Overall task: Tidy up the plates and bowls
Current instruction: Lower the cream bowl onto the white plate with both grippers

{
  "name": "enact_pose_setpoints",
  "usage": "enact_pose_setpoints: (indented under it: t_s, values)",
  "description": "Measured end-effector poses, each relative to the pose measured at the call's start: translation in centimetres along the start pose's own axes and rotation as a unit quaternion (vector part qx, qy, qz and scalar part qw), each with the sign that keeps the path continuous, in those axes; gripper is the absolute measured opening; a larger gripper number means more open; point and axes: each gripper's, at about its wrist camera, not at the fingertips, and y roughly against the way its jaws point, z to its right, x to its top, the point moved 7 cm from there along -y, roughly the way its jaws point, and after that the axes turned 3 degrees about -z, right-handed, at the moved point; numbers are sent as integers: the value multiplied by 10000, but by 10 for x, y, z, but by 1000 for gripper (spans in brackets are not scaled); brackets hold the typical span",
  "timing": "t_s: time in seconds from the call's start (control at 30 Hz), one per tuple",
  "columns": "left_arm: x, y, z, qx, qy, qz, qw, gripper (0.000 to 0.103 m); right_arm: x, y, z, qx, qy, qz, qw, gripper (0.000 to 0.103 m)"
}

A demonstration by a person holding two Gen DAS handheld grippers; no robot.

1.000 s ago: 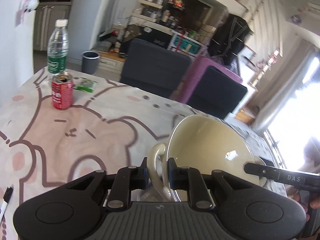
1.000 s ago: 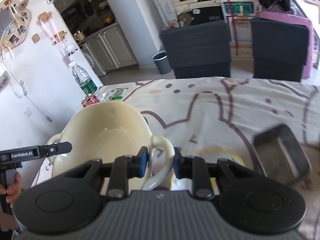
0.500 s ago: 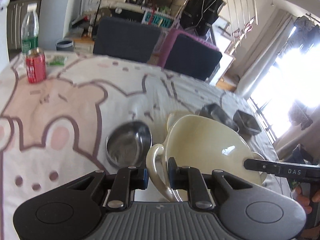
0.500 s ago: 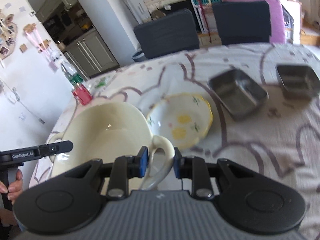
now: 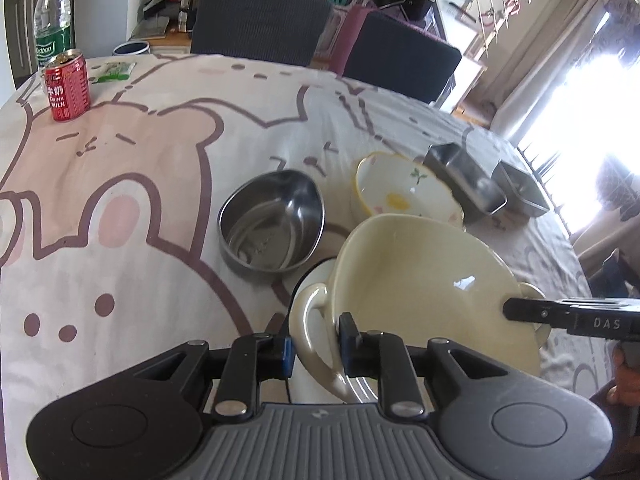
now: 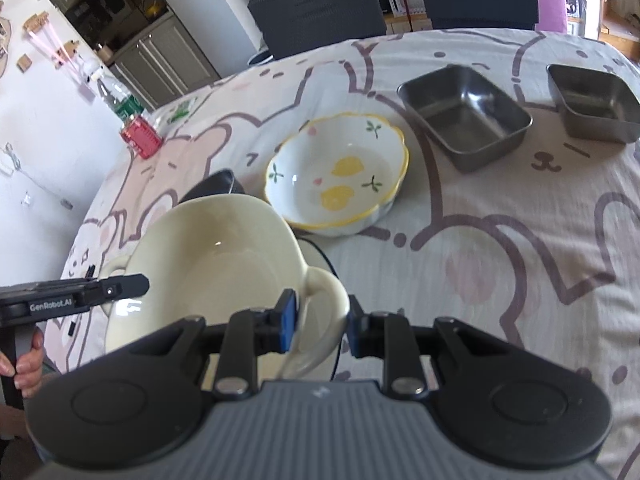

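Nearest each camera, a cream two-handled bowl (image 5: 424, 292) hangs between the two grippers, tilted, just above the worktop (image 5: 120, 208) with its cartoon-bear cloth; the left gripper (image 5: 316, 346) has its fingers closed on the bowl's left loop handle (image 5: 310, 320), their jaws having just eased a little wider with the handle still between them; the right gripper (image 6: 322, 326) has its fingers clamped on the opposite handle (image 6: 326, 292), and a hand (image 6: 26, 364) shows at the left edge of that view under the other tool; just beyond the cream bowl sits a round steel bowl (image 5: 272, 222), upright and empty, and beside it a white scalloped bowl with lemon print (image 6: 340, 178), close to the cream bowl's rim; further out stand two rectangular steel trays, the nearer tray (image 6: 466, 114) and the farther tray (image 6: 592, 102), apart from each other; at the far edge of the cloth a red milk can (image 5: 67, 85) stands by a water bottle (image 5: 54, 16), with dark chairs (image 5: 260, 22) behind.
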Motion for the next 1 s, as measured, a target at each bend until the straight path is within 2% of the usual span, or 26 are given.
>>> enact_pose_setpoints:
  t_s: [0.5,1.0]
  values:
    - [-13,-22,-8,115,-107,-504,9986,29,-8,-18,-4,-237,104,-399,9989,31]
    - [-13,-37,-10,252,-174,-649,9974,33,-7,-23,-7,-333,203,-513,9979,31]
